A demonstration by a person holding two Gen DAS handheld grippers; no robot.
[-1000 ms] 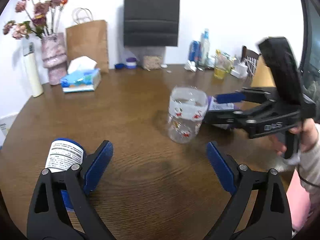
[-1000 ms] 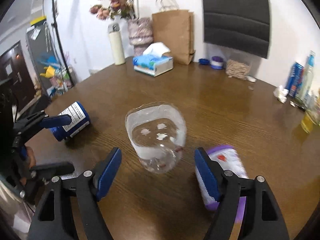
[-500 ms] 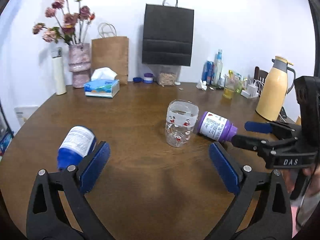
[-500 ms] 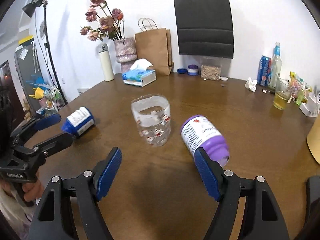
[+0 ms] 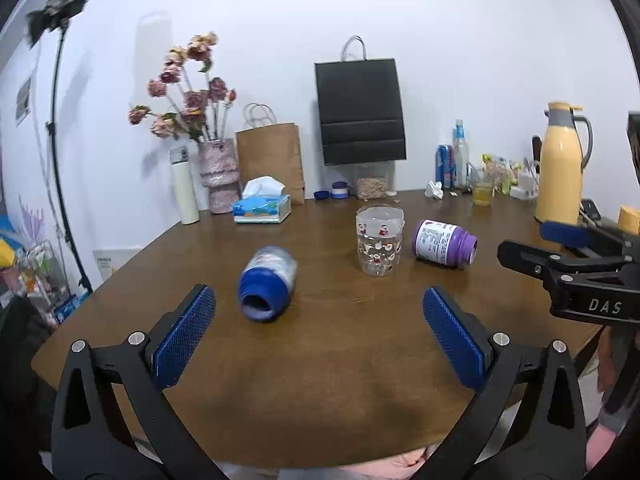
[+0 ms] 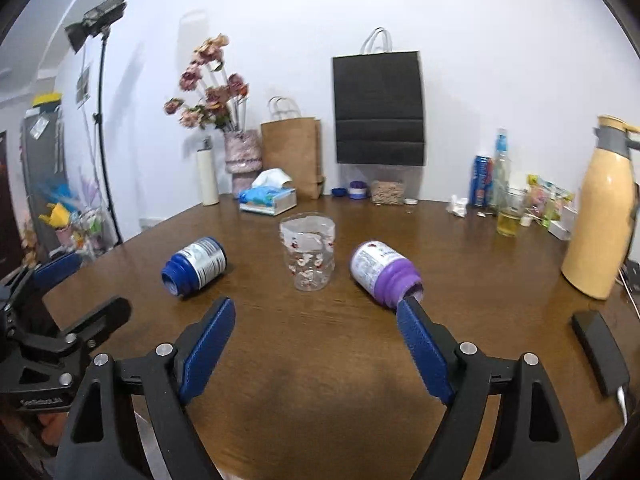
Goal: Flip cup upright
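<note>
A clear plastic cup [image 5: 378, 241] with small red cartoon prints stands upright on the round brown table [image 5: 320, 380], mouth up; it also shows in the right wrist view [image 6: 308, 253]. My left gripper [image 5: 319, 336] is open and empty, well back from the cup near the table's front edge. My right gripper [image 6: 316, 350] is open and empty too, also back from the cup. The right gripper shows from the side in the left wrist view [image 5: 568, 252], and the left gripper in the right wrist view [image 6: 60, 292].
A blue bottle [image 6: 195, 267] lies on its side left of the cup, a purple bottle [image 6: 383, 273] on its side to the right. A yellow thermos [image 6: 604, 216], tissue box [image 6: 267, 199], flower vase [image 6: 241, 156], paper bags, drinks and a black remote [image 6: 598, 346] stand around the table's rim.
Both grippers have pulled back and up from the cup, which stays upright on the table. The view has widened to show both lying bottles.
</note>
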